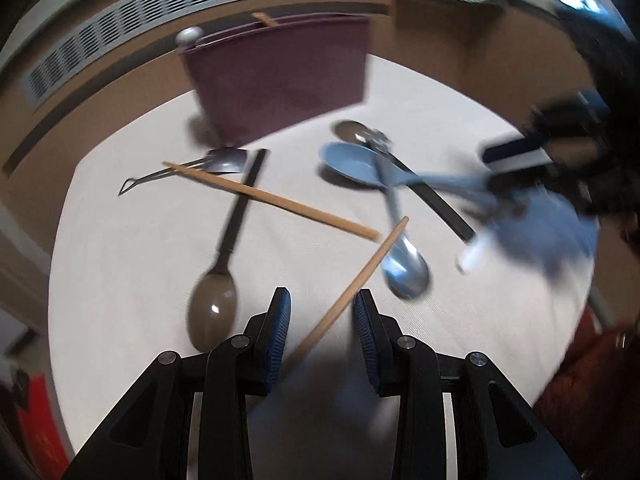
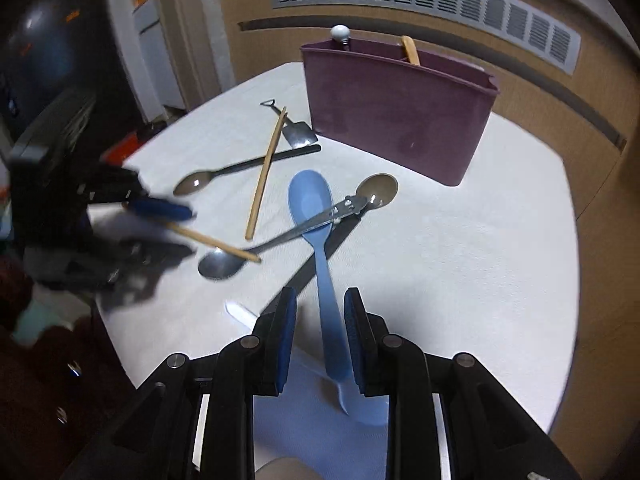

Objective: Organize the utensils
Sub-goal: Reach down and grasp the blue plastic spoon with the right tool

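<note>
A white round table (image 2: 460, 248) carries the loose utensils. A maroon holder (image 2: 396, 116) stands near its far edge, with one white-knobbed handle (image 2: 340, 33) and one wooden stick (image 2: 411, 50) poking out of the top.

On the table lie two wooden chopsticks: one (image 2: 265, 168) rests across a dark-handled brown spoon (image 2: 196, 183), the other (image 1: 352, 288) runs between the fingers of the left gripper (image 1: 322, 312). There are two brown spoons with black handles, the second one (image 2: 378, 190) lying near the holder. One small shovel-shaped metal spoon (image 2: 298, 132) lies just beside the holder, and one steel spoon (image 2: 222, 265) lies toward the left edge. One blue plastic spoon (image 2: 312, 200) lies across the second brown spoon's black handle.

The left gripper's fingers stand wide, either side of the chopstick without pressing it. The right gripper (image 2: 320, 312) is about half open around the blue spoon's handle; whether the pads touch it cannot be told.
</note>
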A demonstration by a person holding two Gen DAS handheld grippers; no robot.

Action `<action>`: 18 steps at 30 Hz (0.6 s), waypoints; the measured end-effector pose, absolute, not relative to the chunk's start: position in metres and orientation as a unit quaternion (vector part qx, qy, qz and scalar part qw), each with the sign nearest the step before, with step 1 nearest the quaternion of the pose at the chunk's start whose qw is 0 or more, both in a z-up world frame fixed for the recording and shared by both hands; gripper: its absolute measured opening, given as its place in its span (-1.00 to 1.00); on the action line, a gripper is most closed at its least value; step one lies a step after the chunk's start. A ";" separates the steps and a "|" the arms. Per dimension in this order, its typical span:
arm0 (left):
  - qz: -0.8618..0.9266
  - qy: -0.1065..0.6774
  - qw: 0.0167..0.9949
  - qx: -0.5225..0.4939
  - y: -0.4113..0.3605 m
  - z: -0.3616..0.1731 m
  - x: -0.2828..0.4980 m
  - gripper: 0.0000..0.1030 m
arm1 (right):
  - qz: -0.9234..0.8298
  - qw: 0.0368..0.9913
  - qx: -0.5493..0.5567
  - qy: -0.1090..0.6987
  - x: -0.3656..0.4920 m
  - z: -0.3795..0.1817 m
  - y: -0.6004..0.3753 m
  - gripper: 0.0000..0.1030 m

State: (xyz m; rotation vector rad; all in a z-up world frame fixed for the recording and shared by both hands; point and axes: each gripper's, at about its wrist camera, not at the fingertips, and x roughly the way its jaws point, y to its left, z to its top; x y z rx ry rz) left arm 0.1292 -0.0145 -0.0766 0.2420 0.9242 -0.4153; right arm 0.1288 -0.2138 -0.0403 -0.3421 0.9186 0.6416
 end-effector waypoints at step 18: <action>-0.129 0.418 0.897 -0.064 0.047 -0.054 0.153 -0.32 | 0.332 0.813 -0.188 0.439 0.197 -0.066 -0.161 -0.52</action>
